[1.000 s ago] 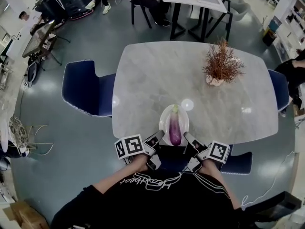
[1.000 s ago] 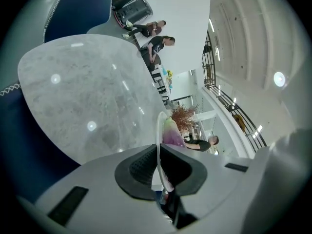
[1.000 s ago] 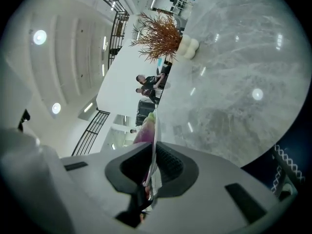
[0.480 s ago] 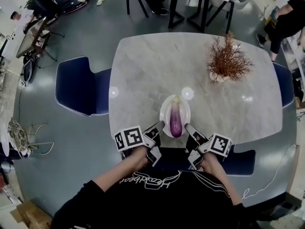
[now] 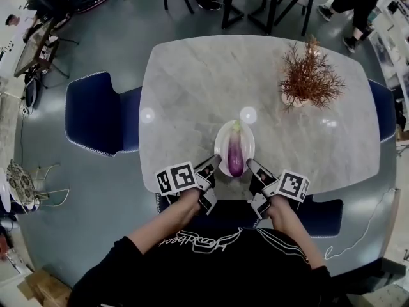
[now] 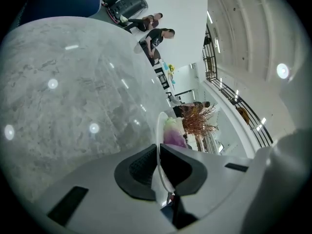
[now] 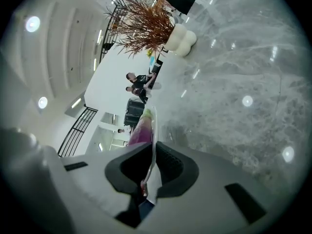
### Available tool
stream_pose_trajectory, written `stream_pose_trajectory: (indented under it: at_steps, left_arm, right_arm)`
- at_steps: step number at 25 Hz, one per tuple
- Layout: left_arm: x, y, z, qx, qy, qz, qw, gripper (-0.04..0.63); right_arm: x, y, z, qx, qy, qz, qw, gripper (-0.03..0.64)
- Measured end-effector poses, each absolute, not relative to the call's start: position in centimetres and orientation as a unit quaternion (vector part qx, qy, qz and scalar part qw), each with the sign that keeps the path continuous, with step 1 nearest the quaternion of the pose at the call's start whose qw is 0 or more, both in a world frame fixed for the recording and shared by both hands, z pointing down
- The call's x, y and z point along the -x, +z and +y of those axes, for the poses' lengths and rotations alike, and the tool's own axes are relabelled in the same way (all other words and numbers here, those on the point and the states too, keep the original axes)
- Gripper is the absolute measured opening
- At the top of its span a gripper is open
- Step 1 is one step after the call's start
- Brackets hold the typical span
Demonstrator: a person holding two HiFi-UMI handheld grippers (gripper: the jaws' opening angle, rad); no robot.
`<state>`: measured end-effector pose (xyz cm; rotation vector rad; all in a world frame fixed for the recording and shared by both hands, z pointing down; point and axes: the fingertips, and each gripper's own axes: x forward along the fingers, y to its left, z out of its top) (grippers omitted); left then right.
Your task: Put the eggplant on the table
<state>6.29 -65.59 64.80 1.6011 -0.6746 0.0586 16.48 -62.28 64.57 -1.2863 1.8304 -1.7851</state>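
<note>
left tool [image 6: 157,152]: clamped on plate [image 5: 219,147] rim, 7 o'clock | right tool [image 7: 154,152]: clamped on rim, 5 o'clock | eggplant [image 5: 236,158]: lying on plate, stem toward 12 o'clock, at bench [image 5: 192,88] near edge | handling (judged): glossy, slippery, firm, rolls; grasp mid-body, across its width

The left forearm [image 5: 169,217] and right forearm [image 5: 287,226] reach forward from the torso. The left hand-held gripper [image 5: 211,166] and right hand-held gripper [image 5: 254,169] angle inward, each with its jaws clamped on an opposite edge of the white plate [image 5: 218,142].
</note>
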Motion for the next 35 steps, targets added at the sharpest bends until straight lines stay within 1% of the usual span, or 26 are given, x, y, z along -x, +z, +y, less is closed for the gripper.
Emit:
stream_pose_trajectory:
  at_steps: [15,25,30,35]
  left_arm:
    - [-6.4,69.0,-66.3,-0.679,0.045,-0.313,0.662,0.025]
    - [-6.7,69.5,-65.8,-0.676,0.055,-0.309,0.667,0.025]
    - [-7.0,69.7,-65.5,-0.669,0.064,-0.308,0.674,0.025]
    - [-6.9,70.0,-65.6,-0.670,0.078,-0.318,0.666,0.025]
  right_arm:
    - [-16.5,68.7,-63.4,0.453,-0.639,0.610,0.118,0.034]
    - [-16.6,69.0,-63.5,0.462,-0.634,0.610,0.114,0.035]
    - [-16.5,69.1,-63.5,0.465,-0.637,0.606,0.104,0.035]
    - [-16.3,69.3,-63.4,0.461,-0.639,0.609,0.085,0.035]
